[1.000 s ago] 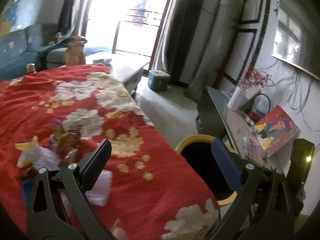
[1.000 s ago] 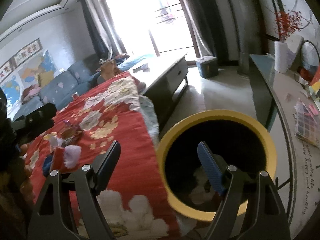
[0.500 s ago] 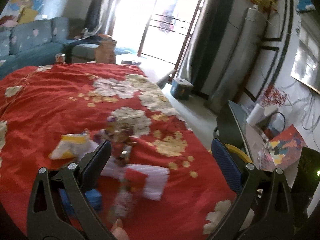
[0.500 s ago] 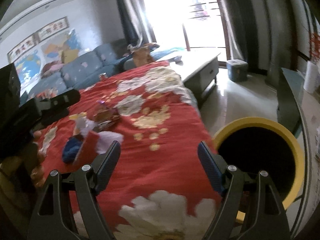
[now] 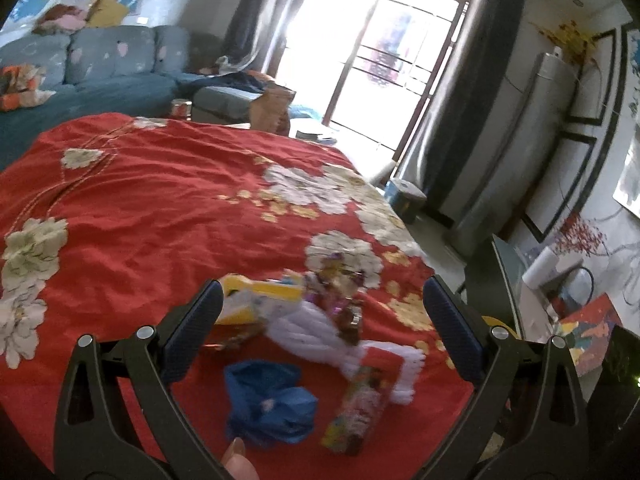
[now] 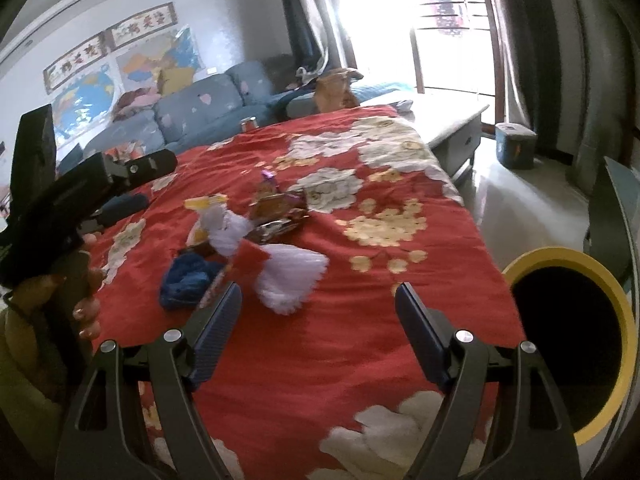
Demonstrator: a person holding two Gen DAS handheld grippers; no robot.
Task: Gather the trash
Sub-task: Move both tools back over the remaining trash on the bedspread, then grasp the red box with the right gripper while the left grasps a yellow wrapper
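Both tools have been swung from the bin (image 6: pixel 568 344) toward the trash (image 5: pixel 320 332). Left tool (image 5: pixel 322 320) and right tool (image 6: pixel 318 316) are released, empty; a piece must be straddled next.

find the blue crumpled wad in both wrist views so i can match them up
Left wrist: the blue wad lies low in the middle, between the left gripper's open fingers.
Right wrist: the blue wad lies left of middle, just beyond the right gripper's left finger.
Shared landmark: the white fluffy piece, right beside the wad in both.
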